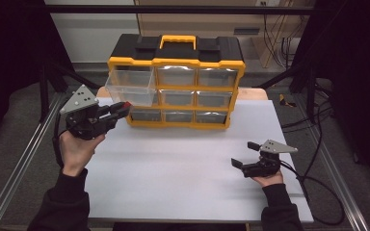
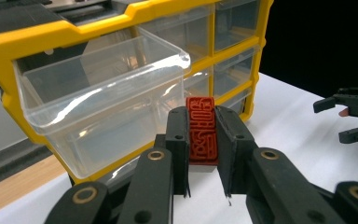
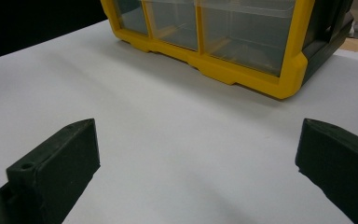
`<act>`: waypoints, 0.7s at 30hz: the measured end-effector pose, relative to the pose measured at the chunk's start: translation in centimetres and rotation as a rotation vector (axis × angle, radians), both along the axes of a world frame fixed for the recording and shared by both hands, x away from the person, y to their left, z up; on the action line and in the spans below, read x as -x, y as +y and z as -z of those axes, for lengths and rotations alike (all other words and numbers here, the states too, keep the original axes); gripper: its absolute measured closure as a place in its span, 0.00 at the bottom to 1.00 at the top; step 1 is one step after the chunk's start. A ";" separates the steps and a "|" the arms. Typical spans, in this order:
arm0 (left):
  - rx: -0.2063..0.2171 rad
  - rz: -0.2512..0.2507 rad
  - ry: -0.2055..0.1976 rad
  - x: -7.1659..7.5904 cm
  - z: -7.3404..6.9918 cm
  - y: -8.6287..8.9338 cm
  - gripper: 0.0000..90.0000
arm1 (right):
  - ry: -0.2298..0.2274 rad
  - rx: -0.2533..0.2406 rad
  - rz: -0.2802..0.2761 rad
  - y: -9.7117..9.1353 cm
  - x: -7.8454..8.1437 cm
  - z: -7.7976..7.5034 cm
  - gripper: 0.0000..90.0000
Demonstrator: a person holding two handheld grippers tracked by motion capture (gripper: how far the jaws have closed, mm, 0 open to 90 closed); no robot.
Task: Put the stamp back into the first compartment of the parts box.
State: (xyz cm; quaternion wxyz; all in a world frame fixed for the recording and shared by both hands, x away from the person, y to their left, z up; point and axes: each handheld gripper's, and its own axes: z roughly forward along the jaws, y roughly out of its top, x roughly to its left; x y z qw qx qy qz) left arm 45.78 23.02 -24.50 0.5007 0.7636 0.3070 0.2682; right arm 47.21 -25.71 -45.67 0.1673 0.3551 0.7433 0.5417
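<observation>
Stamp (image 2: 201, 130), red and carved with a raised pattern, is sitting clamped between the two black jaws of the left gripper (image 2: 201, 140), its patterned face turned toward the camera that rides on that gripper. From above, the left gripper (image 1: 118, 111) is hanging over the near left corner of the white table (image 1: 183, 163), with the red tip (image 1: 125, 104) just beside the front of the clear drawer (image 1: 131, 86). That drawer is sticking out of the top left slot of the yellow and black organiser (image 1: 176, 82), which is standing at the far side of the table. In the left gripper view the drawer (image 2: 98, 102) is looking empty, though glare on the plastic is making its floor hard to read. The right gripper (image 1: 244, 155) is lying low over the right part of the table, well apart from the organiser, and its jaws are standing wide with only bare table between them. In the right gripper view the organiser's bottom corner (image 3: 279, 74) is showing beyond those spread jaws.
</observation>
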 end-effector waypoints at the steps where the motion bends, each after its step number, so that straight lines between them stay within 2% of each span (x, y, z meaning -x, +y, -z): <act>1: 0.001 0.000 -0.003 0.0 -0.1 0.0 0.84 | 0.001 -0.001 0.001 0.0 0.0 0.0 0.00; 21: 0.007 -0.012 -0.010 -0.4 -1.8 -0.1 0.84 | 0.000 0.000 0.001 0.0 0.0 0.0 0.00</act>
